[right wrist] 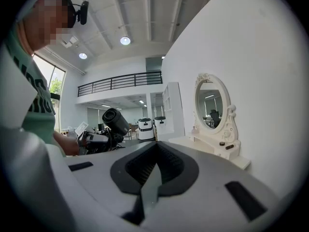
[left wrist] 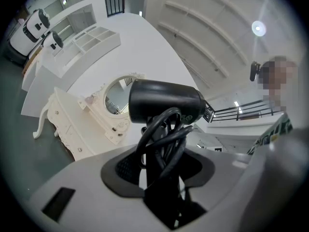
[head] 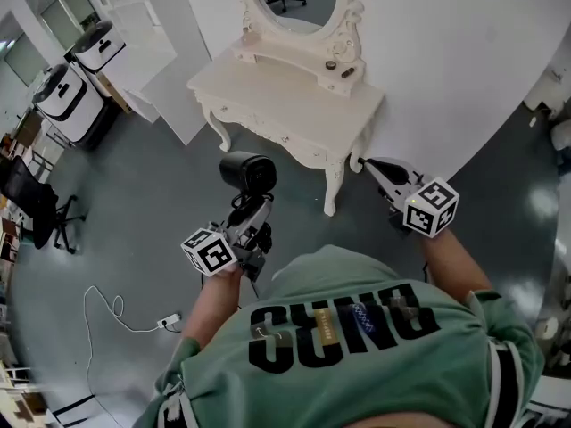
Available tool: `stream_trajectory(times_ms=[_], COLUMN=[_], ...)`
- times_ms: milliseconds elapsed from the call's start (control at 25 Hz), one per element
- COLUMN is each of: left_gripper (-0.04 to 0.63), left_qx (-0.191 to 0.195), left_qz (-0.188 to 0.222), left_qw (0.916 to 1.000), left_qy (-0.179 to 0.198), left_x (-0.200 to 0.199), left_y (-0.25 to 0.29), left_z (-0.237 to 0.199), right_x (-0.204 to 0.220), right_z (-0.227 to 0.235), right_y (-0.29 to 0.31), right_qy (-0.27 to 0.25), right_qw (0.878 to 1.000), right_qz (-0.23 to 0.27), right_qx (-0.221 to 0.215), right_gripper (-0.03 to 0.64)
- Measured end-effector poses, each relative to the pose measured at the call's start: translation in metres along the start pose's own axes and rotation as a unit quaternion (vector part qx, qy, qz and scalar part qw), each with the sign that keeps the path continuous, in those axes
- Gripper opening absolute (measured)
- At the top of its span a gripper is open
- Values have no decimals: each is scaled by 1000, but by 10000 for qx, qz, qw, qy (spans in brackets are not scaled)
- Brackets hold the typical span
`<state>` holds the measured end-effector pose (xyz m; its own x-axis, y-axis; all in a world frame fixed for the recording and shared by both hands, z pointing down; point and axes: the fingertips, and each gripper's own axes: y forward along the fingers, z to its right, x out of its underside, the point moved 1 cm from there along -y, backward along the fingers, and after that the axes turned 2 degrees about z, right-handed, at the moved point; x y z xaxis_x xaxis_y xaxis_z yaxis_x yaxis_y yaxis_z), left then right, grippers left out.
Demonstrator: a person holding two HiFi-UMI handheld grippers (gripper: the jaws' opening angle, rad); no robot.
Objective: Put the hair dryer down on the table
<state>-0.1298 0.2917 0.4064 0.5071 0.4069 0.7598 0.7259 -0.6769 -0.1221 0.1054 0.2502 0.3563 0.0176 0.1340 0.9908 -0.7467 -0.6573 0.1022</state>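
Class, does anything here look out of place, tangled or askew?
Yes: the hair dryer cord is bunched in loops inside the left claw, and a white cable trails loose across the floor.

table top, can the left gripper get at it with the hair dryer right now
Probably yes, with a step forward: the left gripper, shut on the hair dryer, faces the table across open floor, and its top looks mostly bare.

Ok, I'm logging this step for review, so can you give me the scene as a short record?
left gripper: shut on the hair dryer, at its handle
right gripper: shut, empty
hair dryer: in the air, not on the table
cord: looped round the handle
dressing table: white, ahead of both grippers
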Motion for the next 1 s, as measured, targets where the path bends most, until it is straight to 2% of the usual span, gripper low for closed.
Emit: stream_trajectory(times_ms=[360, 800, 1000], left_gripper=[192, 192, 192], left_qx=[-175, -272, -312], left_qz=[47, 394, 360], left_qw=[9996, 9988, 9989], left_qy=[207, 79, -42], left_x=[4, 21, 34], left_y=[14, 54, 72], left_z=[1, 29, 31], right_x=[-3, -1, 6], right_z=[19, 62, 85], right_y=[-15, -60, -68], right_qy=[162, 184, 291], right_qw=[9998, 9996, 9994], right_qz=[86, 90, 104], right_qx=[-41, -193, -177], right_gripper=[-6, -6, -6])
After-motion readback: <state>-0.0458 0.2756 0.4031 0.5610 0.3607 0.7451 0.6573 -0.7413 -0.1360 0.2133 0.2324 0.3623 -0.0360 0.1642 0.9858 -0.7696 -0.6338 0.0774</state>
